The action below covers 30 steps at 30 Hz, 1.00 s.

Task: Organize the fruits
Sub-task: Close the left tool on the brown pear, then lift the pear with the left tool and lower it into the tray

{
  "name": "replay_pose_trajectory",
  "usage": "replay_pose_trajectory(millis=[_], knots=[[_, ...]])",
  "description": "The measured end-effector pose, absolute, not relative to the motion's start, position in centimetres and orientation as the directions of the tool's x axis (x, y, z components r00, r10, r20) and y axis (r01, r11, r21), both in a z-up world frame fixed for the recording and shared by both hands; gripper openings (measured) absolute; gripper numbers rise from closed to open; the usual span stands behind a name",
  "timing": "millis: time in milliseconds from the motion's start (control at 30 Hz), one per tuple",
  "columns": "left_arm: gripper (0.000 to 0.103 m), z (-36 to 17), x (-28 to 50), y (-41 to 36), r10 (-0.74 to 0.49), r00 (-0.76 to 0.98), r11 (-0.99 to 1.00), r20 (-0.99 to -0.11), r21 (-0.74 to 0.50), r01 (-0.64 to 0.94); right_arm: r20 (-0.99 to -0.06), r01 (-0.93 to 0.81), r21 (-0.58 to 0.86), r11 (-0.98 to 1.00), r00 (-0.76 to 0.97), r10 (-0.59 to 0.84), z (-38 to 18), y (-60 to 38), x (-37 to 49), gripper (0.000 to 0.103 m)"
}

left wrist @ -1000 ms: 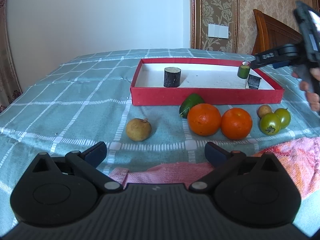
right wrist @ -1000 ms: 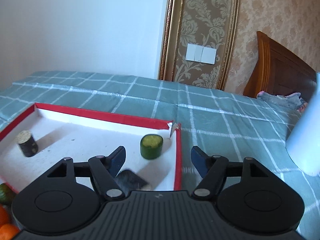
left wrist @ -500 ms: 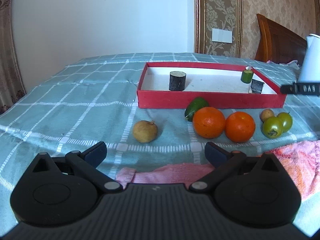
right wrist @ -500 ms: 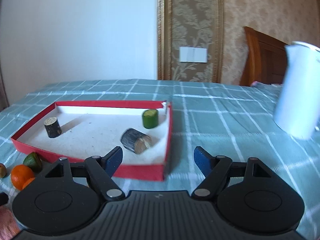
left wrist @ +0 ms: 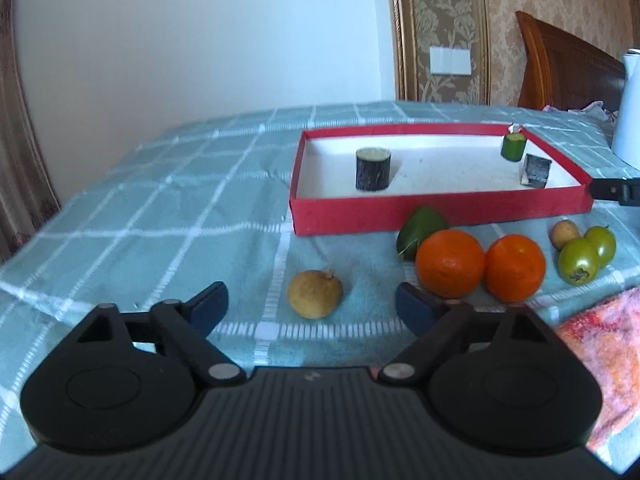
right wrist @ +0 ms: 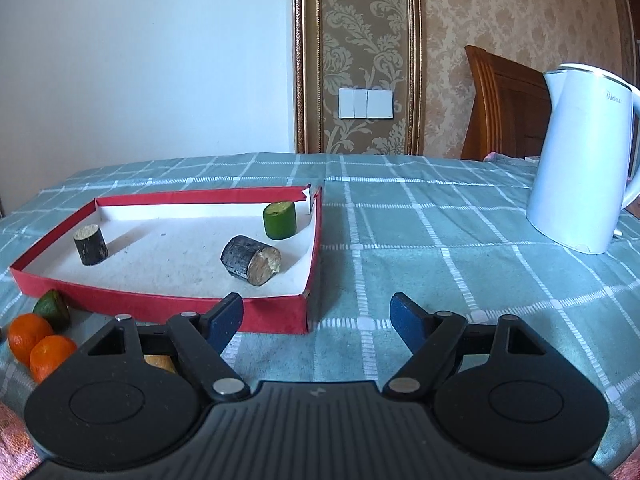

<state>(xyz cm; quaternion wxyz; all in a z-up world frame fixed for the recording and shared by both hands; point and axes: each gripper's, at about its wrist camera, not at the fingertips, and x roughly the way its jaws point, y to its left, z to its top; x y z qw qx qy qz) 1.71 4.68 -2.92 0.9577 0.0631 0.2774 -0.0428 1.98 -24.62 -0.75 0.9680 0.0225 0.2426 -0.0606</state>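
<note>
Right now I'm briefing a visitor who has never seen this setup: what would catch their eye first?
Probably the red tray on the checked cloth, holding three short cut cylinders, two dark and one green. Next, the two oranges side by side in front of it, with green fruits beside them. From the right wrist view, the tall white kettle stands apart to the tray's right.

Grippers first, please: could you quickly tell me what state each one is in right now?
Left gripper: open, holding nothing; its jaws have just been closing, yellowish fruit lying loose ahead.
Right gripper: open, empty; jaws have just been opening.
</note>
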Motion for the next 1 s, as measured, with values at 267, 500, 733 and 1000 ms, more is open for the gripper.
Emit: replay_pose_trajectory(millis=[267, 500, 733, 1000], knots=[[0.035, -2.9, 2.7, 5.5, -0.081, 0.819, 0.992, -0.567, 0.036, 0.123, -0.494, 0.121, 0.005, 0.993, 0.863, -0.103, -1.0, -24.4, 2.2, 0.081], [0.028, -2.9, 2.7, 5.2, -0.09, 0.821, 0.99, -0.564, 0.036, 0.133, -0.501, 0.119, -0.007, 0.993, 0.859, -0.107, -1.2, -24.2, 2.3, 0.081], [0.028, -2.8, 2.5, 5.0, -0.068, 0.828, 0.992, -0.557, 0.053, 0.117, -0.501, 0.12, -0.011, 0.993, 0.859, -0.109, -1.2, -24.1, 2.4, 0.081], [0.028, -1.4, 2.1, 4.6, -0.071, 0.847, 0.991, -0.527, 0.061, 0.121, -0.494, 0.123, -0.012, 0.992, 0.862, -0.113, -1.2, -24.1, 2.3, 0.081]])
